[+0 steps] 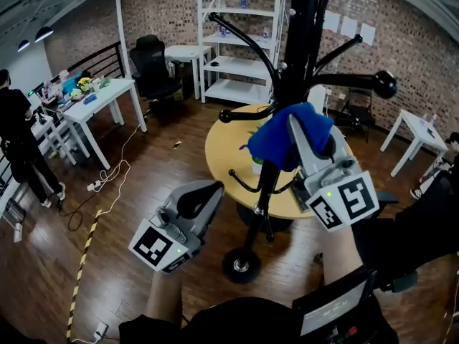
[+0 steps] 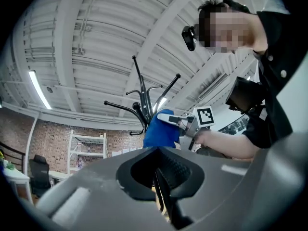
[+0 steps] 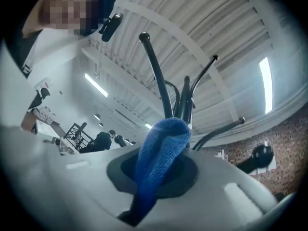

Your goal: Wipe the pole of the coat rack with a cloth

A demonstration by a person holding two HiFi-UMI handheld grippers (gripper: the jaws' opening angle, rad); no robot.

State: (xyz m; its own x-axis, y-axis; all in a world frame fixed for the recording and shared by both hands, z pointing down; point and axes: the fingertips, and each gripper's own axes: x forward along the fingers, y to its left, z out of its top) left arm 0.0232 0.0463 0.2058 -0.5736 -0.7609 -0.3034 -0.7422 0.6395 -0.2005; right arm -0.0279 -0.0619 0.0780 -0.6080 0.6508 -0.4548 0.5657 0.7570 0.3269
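The right gripper has its jaws clamped on a crumpled blue microfibre cloth, and its own view shows the cloth bunched between them and rising past the tips. The cloth is pressed against the black metal pole of the coat rack at about mid-height, just under where the curved hooks branch off, so the wiping looks to be under way on that stretch. No frame shows which parts of the pole are clean. By position alone, the length from the cloth down to the round black base seems left to do, and the section up among the hooks may be too. The left gripper hangs low and to the left of the pole, well apart from it, its jaws together with nothing between them. It takes no part in the wipe. Seen from there, the cloth sits against the pole beneath the hooks. A round yellow table stands just behind the rack
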